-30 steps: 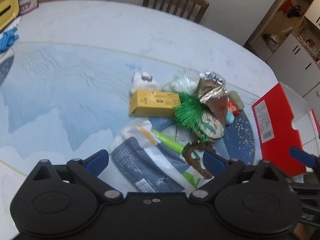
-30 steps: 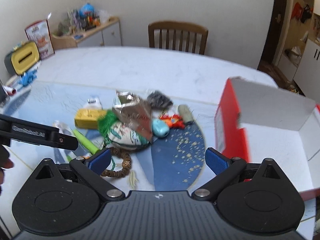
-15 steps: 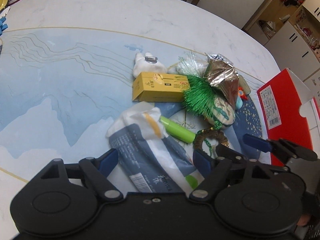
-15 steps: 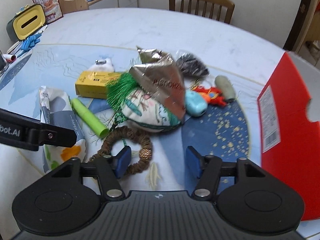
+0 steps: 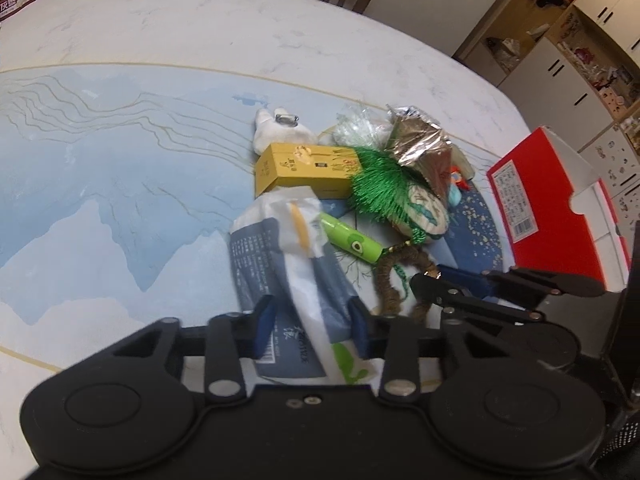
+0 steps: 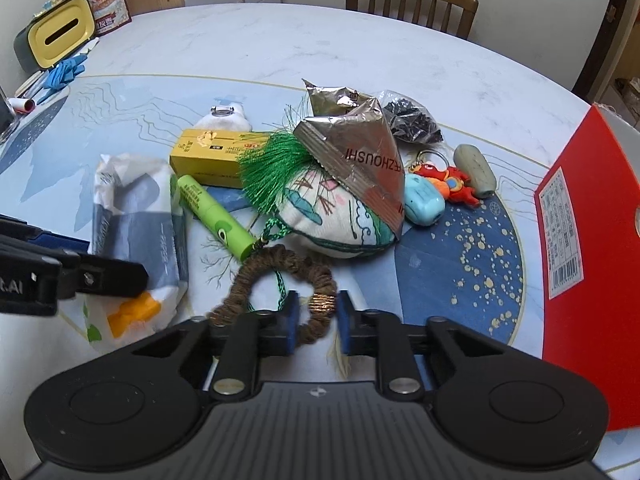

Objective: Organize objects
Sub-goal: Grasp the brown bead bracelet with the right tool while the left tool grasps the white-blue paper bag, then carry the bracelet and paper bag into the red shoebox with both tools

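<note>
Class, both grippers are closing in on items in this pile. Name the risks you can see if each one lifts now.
1. The right gripper brackets the brown ring, whose green cord leads up to the sachet; lifting may drag the sachet and tip off the foil bag lying on it.
2. The left gripper straddles the soft tissue pack, which may crumple or slip, nudging the green tube beside it.

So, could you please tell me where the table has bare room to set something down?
Free: the pale blue mat left of the yellow box, and the white tabletop before the chair. Crowded: everything between the tissue pack and red box.
</note>
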A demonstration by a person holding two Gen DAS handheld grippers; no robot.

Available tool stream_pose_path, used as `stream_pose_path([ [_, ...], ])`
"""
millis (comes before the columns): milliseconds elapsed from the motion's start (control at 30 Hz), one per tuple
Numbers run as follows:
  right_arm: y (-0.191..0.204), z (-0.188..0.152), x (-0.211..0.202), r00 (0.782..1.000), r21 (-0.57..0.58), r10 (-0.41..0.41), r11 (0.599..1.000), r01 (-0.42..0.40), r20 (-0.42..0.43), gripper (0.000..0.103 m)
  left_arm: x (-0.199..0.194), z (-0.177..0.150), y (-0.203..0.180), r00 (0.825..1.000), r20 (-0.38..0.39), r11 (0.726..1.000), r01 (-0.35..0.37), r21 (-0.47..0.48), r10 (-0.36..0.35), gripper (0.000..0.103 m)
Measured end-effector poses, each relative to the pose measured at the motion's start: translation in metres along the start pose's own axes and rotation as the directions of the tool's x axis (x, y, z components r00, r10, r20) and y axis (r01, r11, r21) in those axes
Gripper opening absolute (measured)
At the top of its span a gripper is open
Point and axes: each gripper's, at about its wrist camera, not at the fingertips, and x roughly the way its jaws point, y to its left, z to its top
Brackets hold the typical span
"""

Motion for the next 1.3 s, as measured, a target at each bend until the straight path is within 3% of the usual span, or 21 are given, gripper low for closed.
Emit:
stream_pose_path([
  [233,-0.003,-0.007,-0.02,1.0,0.052,-0.008,0.999,0.007,0.024,0.014,-0.013,-0.001,-0.002,0.999,0.029,1.0,0.027,0.016,-0.027,0.013],
  [600,-0.039,-0.015,-0.094,0.99,0.149,-0.009,0.989,-0.012,0.139,0.014,-0.044,-0.002,-0.04,0.993,0.097,0.994,0.05,0.098,-0.06,0.011],
  [1067,-0.149,-0.025,-0.184,0.953,0.273,-0.095,0.962,0.014,0.286,0.014,-0.066,0.02,-0.156,0.978,0.143,0.964,0.114,0.241,-0.152,0.012],
  [1300,-0.209,-0.043,-0.199,0.942,0.335,-0.171,0.94,0.068,0.289,0.014,-0.05,0.036,-0.21,0.975,0.133,0.954,0.141,0.263,-0.18,0.012],
])
